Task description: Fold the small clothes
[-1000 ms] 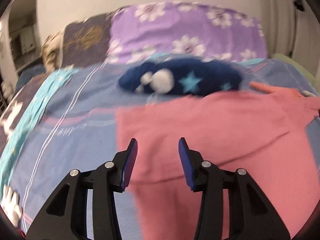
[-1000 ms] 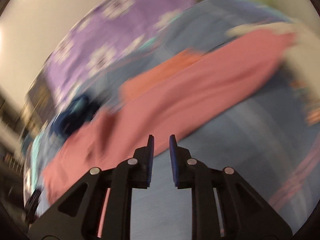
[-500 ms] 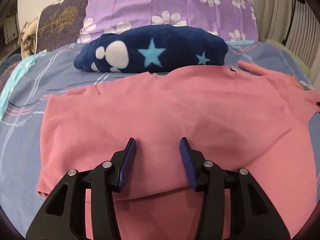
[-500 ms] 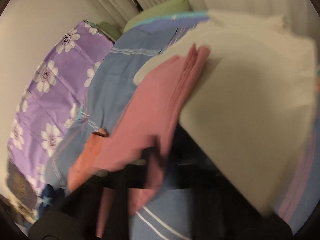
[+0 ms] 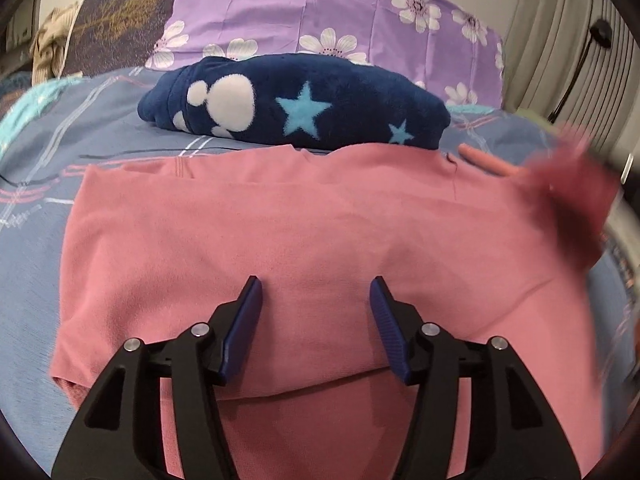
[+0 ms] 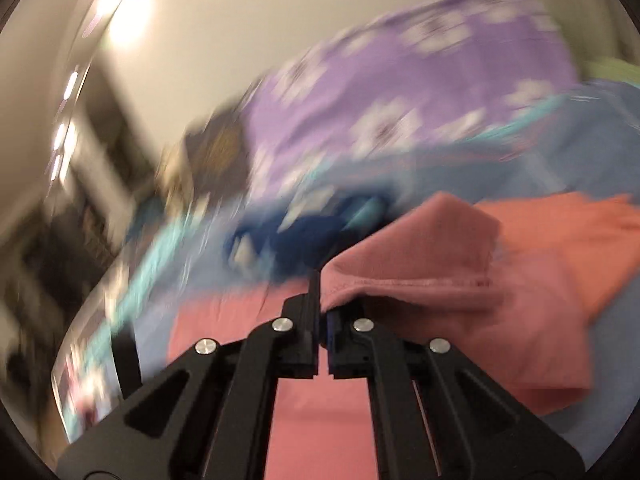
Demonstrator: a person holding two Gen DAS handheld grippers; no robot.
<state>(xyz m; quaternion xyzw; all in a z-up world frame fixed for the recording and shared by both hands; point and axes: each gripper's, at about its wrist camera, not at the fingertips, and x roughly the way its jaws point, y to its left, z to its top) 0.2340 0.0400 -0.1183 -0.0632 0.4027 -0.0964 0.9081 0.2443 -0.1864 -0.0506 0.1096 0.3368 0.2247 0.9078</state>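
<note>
Fold's about halfway I'd say: the pink shirt (image 5: 304,232) lies on the bed (image 5: 36,216), bottom part already doubled over. Right gripper (image 6: 323,312) has its jaws clamped on a sleeve (image 6: 416,264), lifted up; left gripper (image 5: 316,320) hovers wide open, holding nothing.

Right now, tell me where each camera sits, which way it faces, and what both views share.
Left wrist: on the left tongs, facing the bed's head over the flat pink knit garment; open tongs show.
Right wrist: on the right tongs, blurred, facing the same way; tongs pinch a garment fold.
Shared: garment, navy star-print fleece bundle, purple flowered pillow.
</note>
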